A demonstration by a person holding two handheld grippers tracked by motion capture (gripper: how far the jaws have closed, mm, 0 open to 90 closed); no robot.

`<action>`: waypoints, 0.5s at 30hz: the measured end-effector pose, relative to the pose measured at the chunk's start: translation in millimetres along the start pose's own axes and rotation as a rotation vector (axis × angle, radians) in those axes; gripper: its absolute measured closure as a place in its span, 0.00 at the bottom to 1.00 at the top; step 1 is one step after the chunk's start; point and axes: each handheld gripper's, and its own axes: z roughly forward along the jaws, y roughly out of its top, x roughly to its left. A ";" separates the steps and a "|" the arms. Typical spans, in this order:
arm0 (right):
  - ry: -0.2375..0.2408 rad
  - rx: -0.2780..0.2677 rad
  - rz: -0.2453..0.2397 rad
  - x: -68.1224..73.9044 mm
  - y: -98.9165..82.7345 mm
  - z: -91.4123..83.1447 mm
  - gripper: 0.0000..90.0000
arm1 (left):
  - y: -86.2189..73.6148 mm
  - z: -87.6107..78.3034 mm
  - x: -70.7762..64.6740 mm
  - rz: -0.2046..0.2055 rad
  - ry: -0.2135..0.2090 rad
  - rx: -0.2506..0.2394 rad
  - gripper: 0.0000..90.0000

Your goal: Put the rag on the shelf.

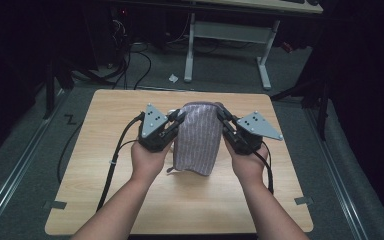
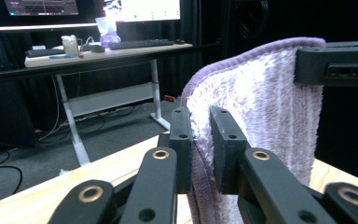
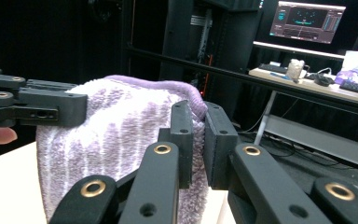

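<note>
Towel: one, purple striped, held above table
Left gripper: clamps towel's left edge
Right gripper: clamps its right edge

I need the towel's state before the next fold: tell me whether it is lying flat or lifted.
Lifted: the towel hangs from its top edge, pinched by the left gripper and right gripper; its bottom reaches the table.
</note>
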 end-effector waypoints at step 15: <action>-0.018 0.002 -0.023 -12.4 15.5 22.3 0.93 | 20.6 19.9 22.1 0.036 0.016 0.000 0.89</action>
